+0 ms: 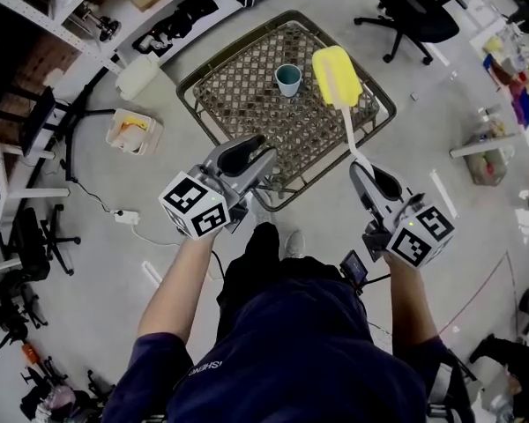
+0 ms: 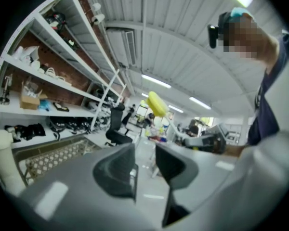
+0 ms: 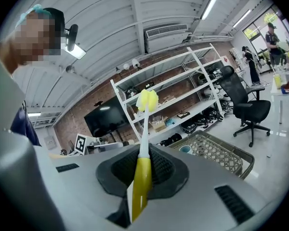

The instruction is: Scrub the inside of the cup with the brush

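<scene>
Your right claw (image 1: 362, 167) grips the brush (image 1: 336, 76) by its handle so the head can reach the cup (image 1: 288, 78); your left claw (image 1: 264, 158) is closed, empty.

No word or number can be read with certainty. The dark shirt (image 1: 291, 359) carries a short line of white letters, too small and too much turned to make out. The cube (image 1: 194, 205) on the left gripper (image 1: 257, 155) and the cube (image 1: 420, 234) on the right gripper (image 1: 363, 170) show only black-and-white square markers, without letters.
</scene>
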Available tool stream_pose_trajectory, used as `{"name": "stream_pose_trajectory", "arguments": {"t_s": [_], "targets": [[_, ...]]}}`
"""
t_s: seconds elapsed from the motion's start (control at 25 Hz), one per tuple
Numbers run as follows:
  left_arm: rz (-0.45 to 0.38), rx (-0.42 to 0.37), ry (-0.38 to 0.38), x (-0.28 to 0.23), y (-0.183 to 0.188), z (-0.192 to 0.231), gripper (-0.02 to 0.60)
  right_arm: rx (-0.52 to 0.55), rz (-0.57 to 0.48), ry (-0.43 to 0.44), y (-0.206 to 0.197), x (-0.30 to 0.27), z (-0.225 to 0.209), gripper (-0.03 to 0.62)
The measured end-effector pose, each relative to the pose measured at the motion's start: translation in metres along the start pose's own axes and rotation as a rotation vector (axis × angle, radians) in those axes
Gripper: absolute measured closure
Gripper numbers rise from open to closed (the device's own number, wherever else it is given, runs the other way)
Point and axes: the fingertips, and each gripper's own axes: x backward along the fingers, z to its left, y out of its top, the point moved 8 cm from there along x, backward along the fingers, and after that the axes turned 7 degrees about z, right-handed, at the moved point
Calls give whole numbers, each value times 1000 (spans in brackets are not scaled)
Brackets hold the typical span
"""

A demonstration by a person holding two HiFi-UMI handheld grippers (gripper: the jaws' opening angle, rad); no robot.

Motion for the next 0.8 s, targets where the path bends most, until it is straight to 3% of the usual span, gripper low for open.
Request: {"name": "stream_pose_trajectory", "arguments": {"t_s": [0.44,0.8], "targets": [[105,5,-34,-53,-5,114,444,-45,37,-92,13,-82,-42,566],[176,-37,-23,-111,-38,179,394,-59,47,-160,0,-104,-73,566]]}}
